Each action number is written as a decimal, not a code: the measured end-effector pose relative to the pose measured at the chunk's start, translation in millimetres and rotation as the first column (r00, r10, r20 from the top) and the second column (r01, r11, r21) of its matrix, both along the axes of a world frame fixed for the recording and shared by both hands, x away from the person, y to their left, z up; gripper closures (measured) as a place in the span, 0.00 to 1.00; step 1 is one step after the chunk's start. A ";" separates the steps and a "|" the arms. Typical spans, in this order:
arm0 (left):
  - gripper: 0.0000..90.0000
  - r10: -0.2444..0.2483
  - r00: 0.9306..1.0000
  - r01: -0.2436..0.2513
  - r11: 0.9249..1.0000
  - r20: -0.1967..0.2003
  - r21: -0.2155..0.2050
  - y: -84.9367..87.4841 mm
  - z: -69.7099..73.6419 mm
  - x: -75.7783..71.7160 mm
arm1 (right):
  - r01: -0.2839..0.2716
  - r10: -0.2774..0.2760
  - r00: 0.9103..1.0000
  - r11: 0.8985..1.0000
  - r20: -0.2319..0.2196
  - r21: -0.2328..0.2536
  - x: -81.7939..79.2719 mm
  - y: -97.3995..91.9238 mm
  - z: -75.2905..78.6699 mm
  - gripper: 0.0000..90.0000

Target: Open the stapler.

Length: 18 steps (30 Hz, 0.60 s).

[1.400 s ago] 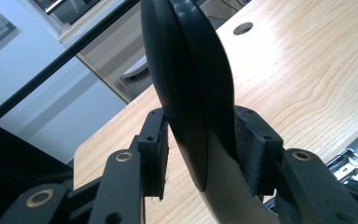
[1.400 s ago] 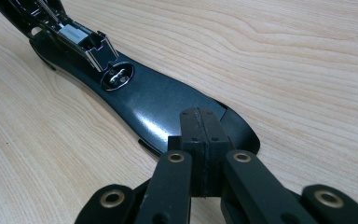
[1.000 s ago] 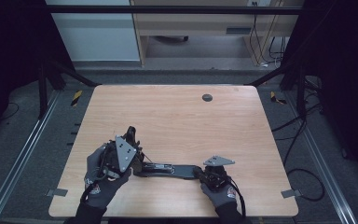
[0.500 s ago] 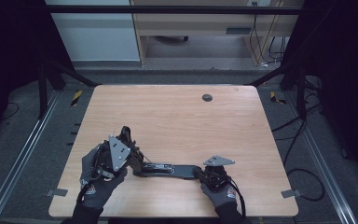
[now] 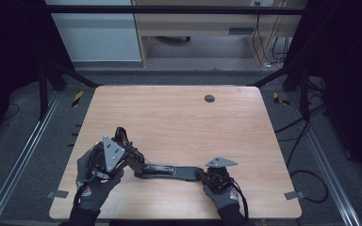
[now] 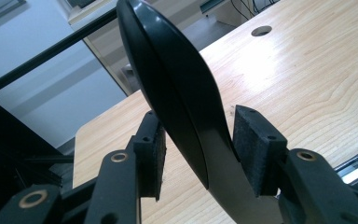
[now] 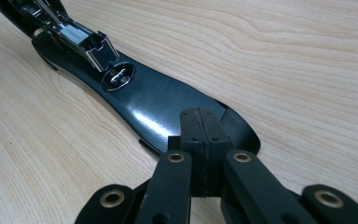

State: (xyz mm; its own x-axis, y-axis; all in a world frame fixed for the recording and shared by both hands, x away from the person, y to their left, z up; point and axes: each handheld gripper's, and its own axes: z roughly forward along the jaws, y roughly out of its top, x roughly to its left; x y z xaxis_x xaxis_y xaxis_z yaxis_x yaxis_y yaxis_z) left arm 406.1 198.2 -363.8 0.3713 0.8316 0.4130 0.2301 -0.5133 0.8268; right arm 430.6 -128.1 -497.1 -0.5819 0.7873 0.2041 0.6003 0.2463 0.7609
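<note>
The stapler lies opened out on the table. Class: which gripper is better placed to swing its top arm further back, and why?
Probably the left. The left gripper already brackets the raised top arm. The right gripper is shut, its tips pressed on the base, seemingly steadying the stapler.

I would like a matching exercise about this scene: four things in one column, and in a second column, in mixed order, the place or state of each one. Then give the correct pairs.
Things
1. stapler top arm
2. stapler base
3. round hole
4. right gripper

Places or states
A. in the table, at the far side
B. lifted up, between the two pads of the left gripper
C. jaws closed together, at the end of the base
D. lies flat on the wood, metal staple channel open to view

Pairs: 1-B, 2-D, 3-A, 4-C
</note>
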 end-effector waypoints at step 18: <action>0.56 0.003 1.000 -0.006 0.994 -0.025 -0.109 34.5 -8.6 0.4 | -0.002 0.002 1.000 1.000 -0.005 0.001 0.5 -0.2 0.4 1.00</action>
State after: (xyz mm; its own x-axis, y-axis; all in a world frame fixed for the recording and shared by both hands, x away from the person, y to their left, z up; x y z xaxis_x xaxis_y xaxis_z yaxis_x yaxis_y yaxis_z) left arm 406.5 232.7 -372.3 0.3762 0.8730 0.3104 0.2529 -0.4191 0.8720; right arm 431.0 -128.3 -496.7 -0.5821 0.7860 0.2082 0.6037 0.2463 0.7582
